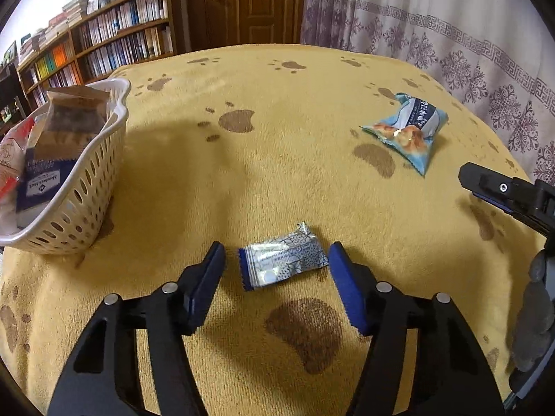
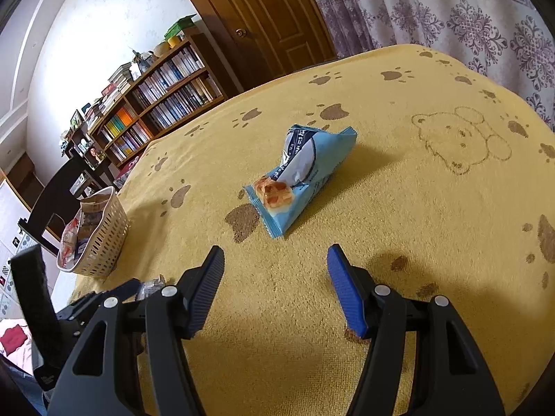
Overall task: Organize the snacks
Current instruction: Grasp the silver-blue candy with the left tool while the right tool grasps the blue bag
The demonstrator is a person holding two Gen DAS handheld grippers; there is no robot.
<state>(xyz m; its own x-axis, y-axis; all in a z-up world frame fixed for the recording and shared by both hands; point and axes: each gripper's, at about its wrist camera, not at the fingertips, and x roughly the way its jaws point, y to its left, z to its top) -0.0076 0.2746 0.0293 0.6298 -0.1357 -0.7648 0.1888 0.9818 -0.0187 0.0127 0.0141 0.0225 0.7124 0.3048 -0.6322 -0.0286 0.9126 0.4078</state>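
Between my left gripper's (image 1: 277,263) wide-spread jaws lies a small silver-and-blue wrapped sweet (image 1: 282,263), flat on the blanket and touched by neither pad. My worry is the closing: the foil wrapper looks slick and thin, so I judge the pads could ride over it or pinch only a crimped end, and the sweet might slide out on the way to the basket. Pressing too low could also gather the plush pile with it.

Ahead of my right gripper (image 2: 275,260), equally wide and empty, sits the light blue snack bag (image 2: 300,176), puffed with air and clear of the pads. I expect a squeeze across its belly could let it squirt forward or crush what is inside. Both grippers work close together, so they could knock each other if they head for the basket at once.

Farther left stands the white slotted basket (image 1: 93,187), already holding several packets; it looks light enough to be shoved aside by a careless drop.

Underneath is a yellow fleece blanket (image 1: 277,173) printed with brown paw marks and a bear outline; what it covers I cannot tell. Beyond are a full bookshelf (image 1: 104,41), a wooden door (image 1: 242,3) and a patterned curtain (image 1: 433,24).
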